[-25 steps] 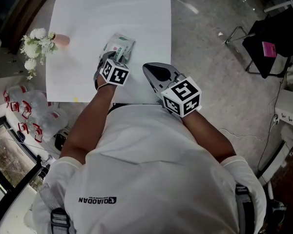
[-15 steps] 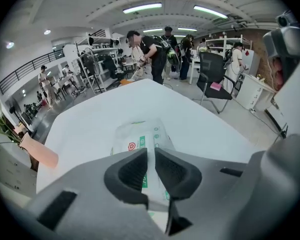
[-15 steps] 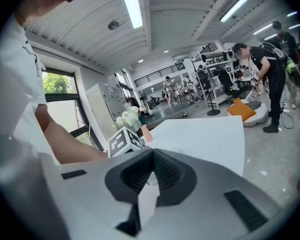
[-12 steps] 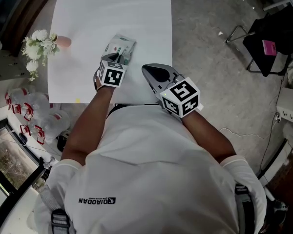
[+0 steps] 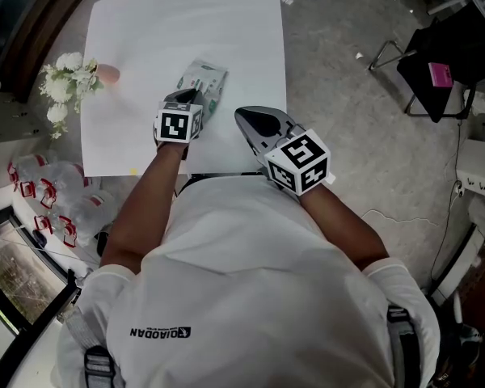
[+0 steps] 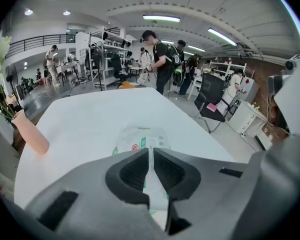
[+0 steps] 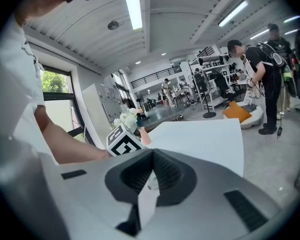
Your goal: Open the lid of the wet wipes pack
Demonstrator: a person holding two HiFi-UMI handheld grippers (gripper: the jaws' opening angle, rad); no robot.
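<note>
The wet wipes pack (image 5: 208, 78), white with green print, lies on the white table (image 5: 145, 31) near its middle. My left gripper (image 5: 196, 96) reaches down onto the pack's near end. In the left gripper view the pack (image 6: 140, 137) lies just beyond the left gripper (image 6: 151, 153), whose jaws are closing, with a thin white strip of the pack's lid pinched between the pads. My right gripper (image 5: 241, 117) hovers at the table's near right edge, beside the pack and apart from it. In its own view the right gripper (image 7: 151, 160) is shut with nothing held.
A pink vase with white flowers (image 5: 71, 74) stands at the table's left edge, also seen as the vase (image 6: 32, 133) in the left gripper view. Wrapped bottles (image 5: 40, 186) lie on the floor at left. A black chair (image 5: 438, 69) stands far right. People stand beyond the table.
The left jaws went from wide open over the pack to nearly closed on its lid strip. The left hand rolled and rose slightly. The right gripper kept still.
</note>
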